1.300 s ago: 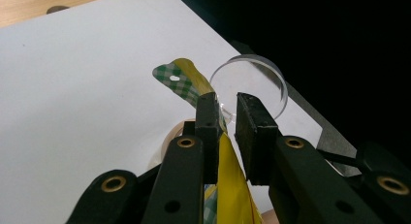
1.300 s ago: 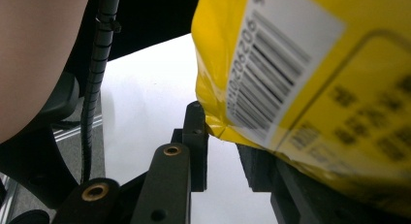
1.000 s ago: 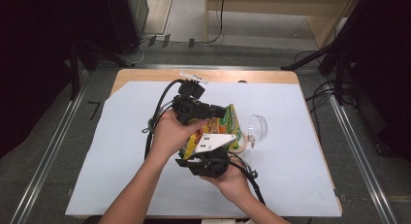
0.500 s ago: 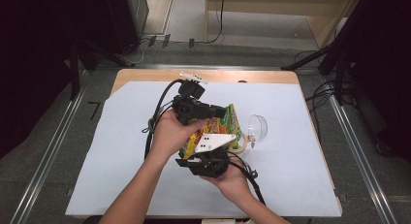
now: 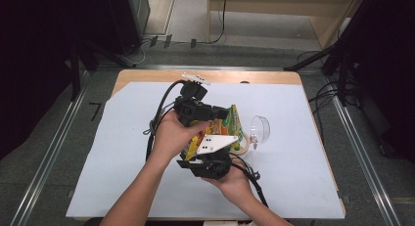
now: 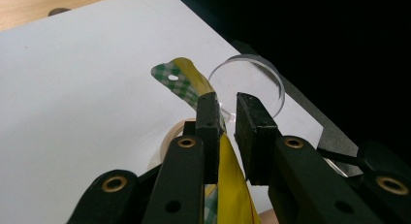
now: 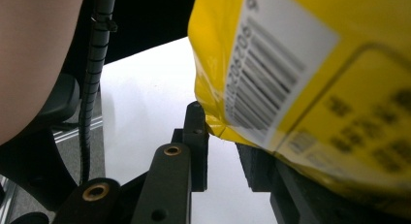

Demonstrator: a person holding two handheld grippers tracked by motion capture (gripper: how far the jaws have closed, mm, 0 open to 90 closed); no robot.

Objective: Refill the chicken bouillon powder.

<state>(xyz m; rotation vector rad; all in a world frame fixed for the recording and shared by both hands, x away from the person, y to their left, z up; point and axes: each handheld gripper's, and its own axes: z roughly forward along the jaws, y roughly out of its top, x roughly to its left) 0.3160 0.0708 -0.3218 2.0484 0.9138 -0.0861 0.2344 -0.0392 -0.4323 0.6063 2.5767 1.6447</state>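
Yellow snack bag (image 5: 222, 130) hangs over the middle of the table (image 5: 122, 187), pinched at its top edge by the left gripper (image 6: 226, 120) and at a lower corner by the right gripper (image 5: 208, 160), both jaws clenched on film. Uneven pulling could rip it wide, spilling contents past the clear cup (image 5: 262, 128) and tape roll (image 5: 242, 146).

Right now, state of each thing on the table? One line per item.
yellow snack bag: lifted off the sheet, sealed, pinched at both ends.
left gripper: shut on the bag's checked top edge.
right gripper: shut on the bag's lower edge near the barcode.
clear cup: lying on its side, empty.
tape roll: flat on the sheet, partly under the bag.
white sheet: spread flat over the table.
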